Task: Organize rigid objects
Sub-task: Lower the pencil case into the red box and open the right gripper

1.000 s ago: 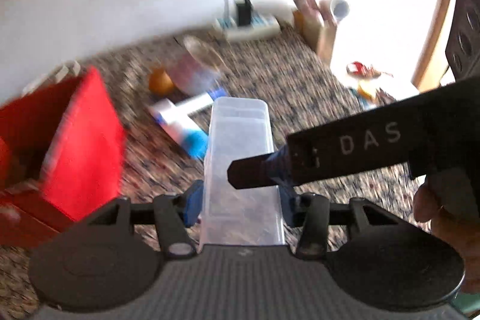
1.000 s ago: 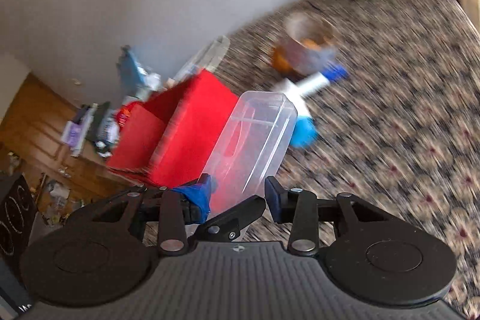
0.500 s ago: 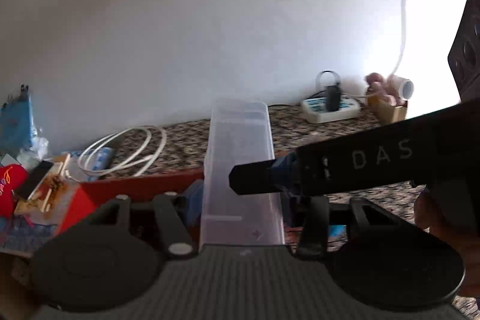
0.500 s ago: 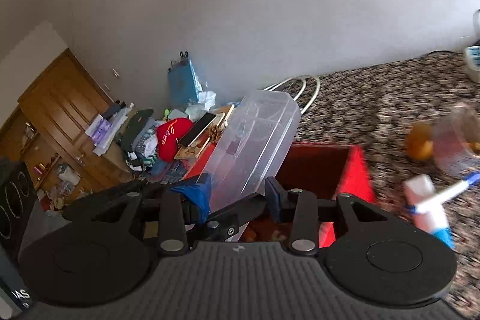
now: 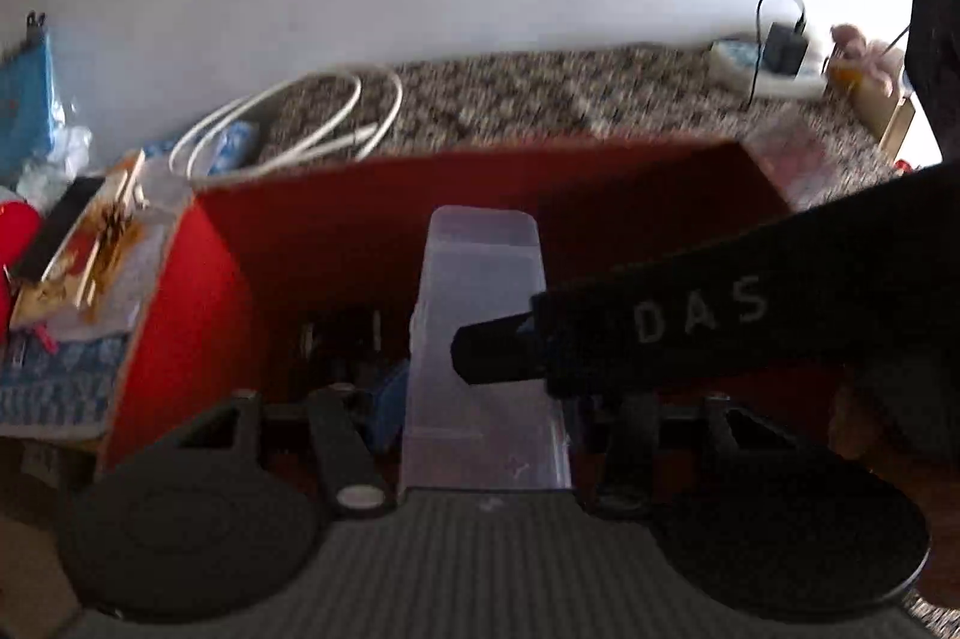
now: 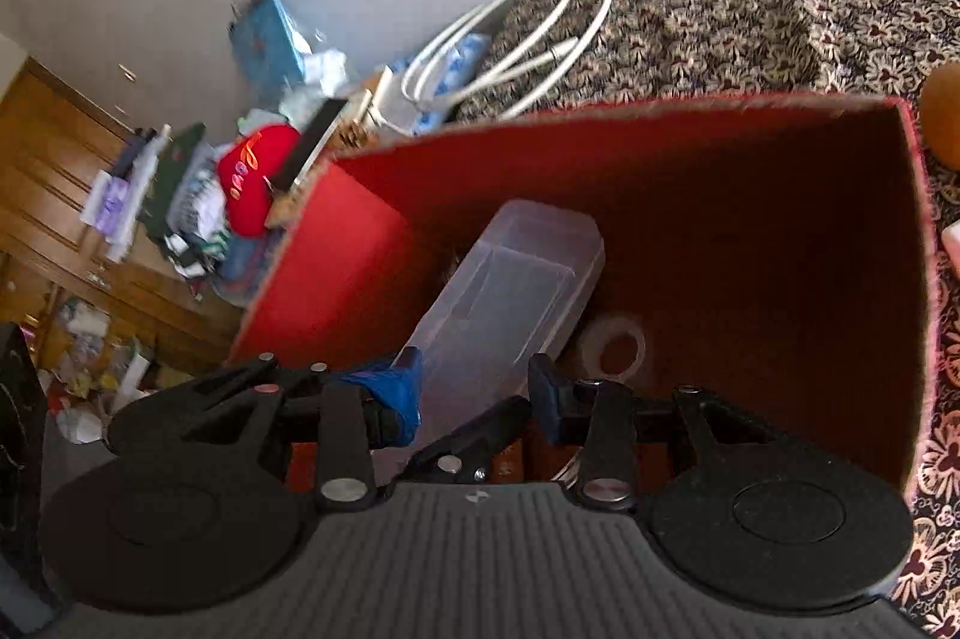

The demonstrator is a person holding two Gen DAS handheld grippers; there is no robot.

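Left wrist view: the left gripper (image 5: pixel 486 399) had its jaws clamped on a clear plastic container (image 5: pixel 480 339) held over the open red box (image 5: pixel 180 315). Right wrist view: the right gripper (image 6: pixel 477 390) likewise gripped the container (image 6: pixel 510 291), angled into the box (image 6: pixel 780 249) on the patterned bed cover (image 6: pixel 750 15).

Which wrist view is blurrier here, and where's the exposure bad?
Left wrist: more motion blur, smearing the patterned brown bedspread and white coiled cable; window area at far right blown out. Right wrist: sharper, though blur shows at the left clutter; inside of the red cardboard box falls deeply into shadow. Both bend straight edges, fisheye style.
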